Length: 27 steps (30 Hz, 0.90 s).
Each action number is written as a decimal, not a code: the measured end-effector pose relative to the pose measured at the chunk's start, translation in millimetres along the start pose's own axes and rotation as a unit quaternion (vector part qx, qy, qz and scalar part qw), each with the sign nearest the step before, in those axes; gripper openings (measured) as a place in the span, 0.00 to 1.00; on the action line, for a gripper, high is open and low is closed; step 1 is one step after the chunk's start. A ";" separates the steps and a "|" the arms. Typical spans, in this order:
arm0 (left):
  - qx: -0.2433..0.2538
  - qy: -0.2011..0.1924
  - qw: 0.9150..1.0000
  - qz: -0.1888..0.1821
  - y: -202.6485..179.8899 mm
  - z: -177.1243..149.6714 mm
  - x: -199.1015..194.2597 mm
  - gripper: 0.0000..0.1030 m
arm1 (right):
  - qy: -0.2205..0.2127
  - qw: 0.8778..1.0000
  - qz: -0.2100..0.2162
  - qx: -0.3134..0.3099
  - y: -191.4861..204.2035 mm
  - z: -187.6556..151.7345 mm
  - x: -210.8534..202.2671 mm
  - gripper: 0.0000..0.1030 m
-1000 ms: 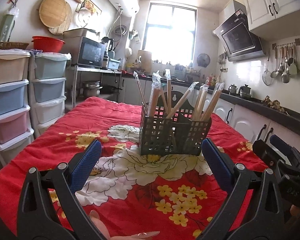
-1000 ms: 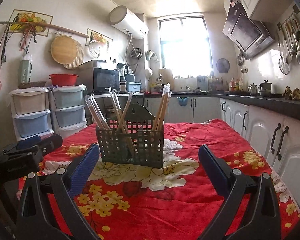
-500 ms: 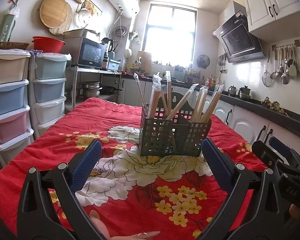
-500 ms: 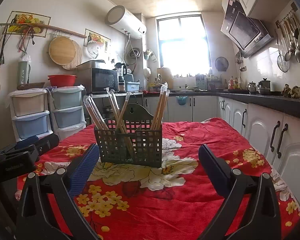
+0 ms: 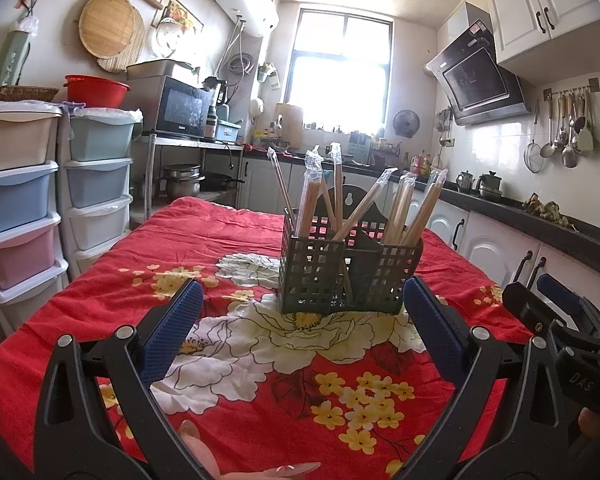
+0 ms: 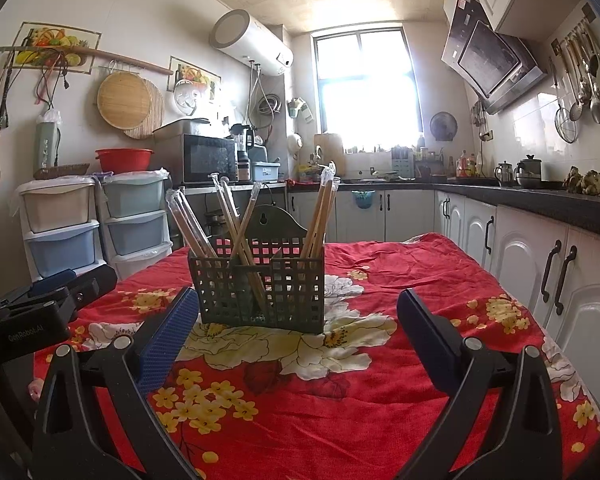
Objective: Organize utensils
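A dark green lattice utensil holder (image 5: 346, 276) (image 6: 260, 284) stands upright on the red floral tablecloth (image 5: 236, 360) (image 6: 380, 380). Several plastic-wrapped chopstick pairs (image 5: 312, 196) (image 6: 320, 212) lean out of its compartments. My left gripper (image 5: 300, 328) is open, empty, hovering just in front of the holder. My right gripper (image 6: 298, 332) is open and empty too, facing the holder from the other side. The right gripper's body shows at the right edge of the left wrist view, the left gripper's at the left edge of the right wrist view.
Stacked plastic drawers (image 5: 20, 208) (image 6: 96, 224) stand left of the table. White cabinets (image 6: 540, 272) under a black counter run along the right. A microwave (image 5: 176, 110) sits on a shelf behind. A fingertip shows at the bottom of the left wrist view.
Both views shift only slightly; the holder sits a little lower and closer in frame. Both grippers stay open and empty.
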<state>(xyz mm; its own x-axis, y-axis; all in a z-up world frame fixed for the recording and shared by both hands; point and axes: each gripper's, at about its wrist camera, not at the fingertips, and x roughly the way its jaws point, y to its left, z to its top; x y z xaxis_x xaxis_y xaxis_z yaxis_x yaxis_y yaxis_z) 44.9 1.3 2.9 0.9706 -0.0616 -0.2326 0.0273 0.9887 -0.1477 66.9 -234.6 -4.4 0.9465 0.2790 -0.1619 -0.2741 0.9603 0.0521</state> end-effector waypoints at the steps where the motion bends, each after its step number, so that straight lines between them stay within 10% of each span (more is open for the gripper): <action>1: 0.000 0.000 1.000 0.000 0.5 0.5 -0.4 0.90 | 0.000 1.000 0.000 0.000 0.0 0.1 0.0 0.94; 27: 0.001 0.000 1.000 -0.001 1.7 1.0 -1.1 0.90 | 0.000 1.000 0.000 0.001 -0.2 -0.4 0.2 0.94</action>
<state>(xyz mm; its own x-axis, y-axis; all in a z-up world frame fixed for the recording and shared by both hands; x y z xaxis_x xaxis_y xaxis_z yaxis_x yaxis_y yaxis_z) 44.1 3.2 3.8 0.9707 -0.0635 -0.2318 0.0297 0.9887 -0.1468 67.0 -234.8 -4.8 0.9466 0.2793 -0.1613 -0.2742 0.9602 0.0532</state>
